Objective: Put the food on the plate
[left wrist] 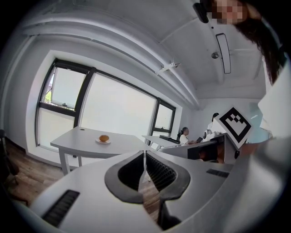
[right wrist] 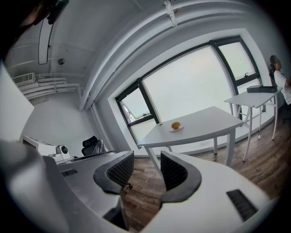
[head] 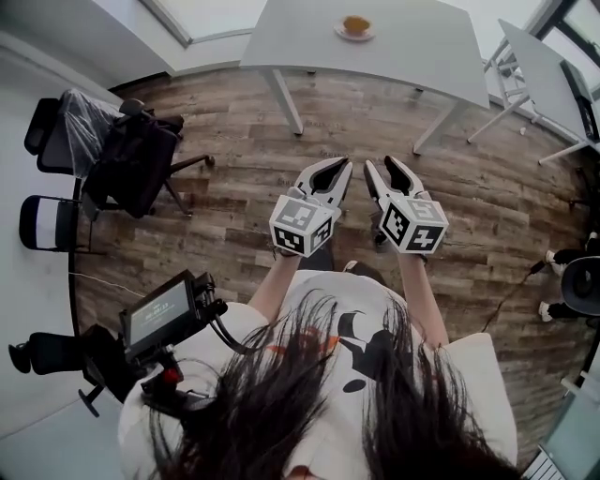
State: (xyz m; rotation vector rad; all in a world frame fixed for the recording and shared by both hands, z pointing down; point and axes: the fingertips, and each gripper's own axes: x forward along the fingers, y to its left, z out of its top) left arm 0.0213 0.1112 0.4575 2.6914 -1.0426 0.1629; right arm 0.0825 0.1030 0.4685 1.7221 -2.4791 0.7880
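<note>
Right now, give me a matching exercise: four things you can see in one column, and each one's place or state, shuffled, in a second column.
Things
1. food
2. black chair
3. small screen
4. left gripper

Places or states
A. fingers together, nothing between them
B. on the wood floor, far left in the head view
C. on a plate on the white table
D. low at the person's left side

Pairs: 1-C, 2-B, 3-D, 4-A

Orange food (head: 356,24), white plate (head: 339,34), grey table (head: 412,52), brown plank floor (head: 234,187).
</note>
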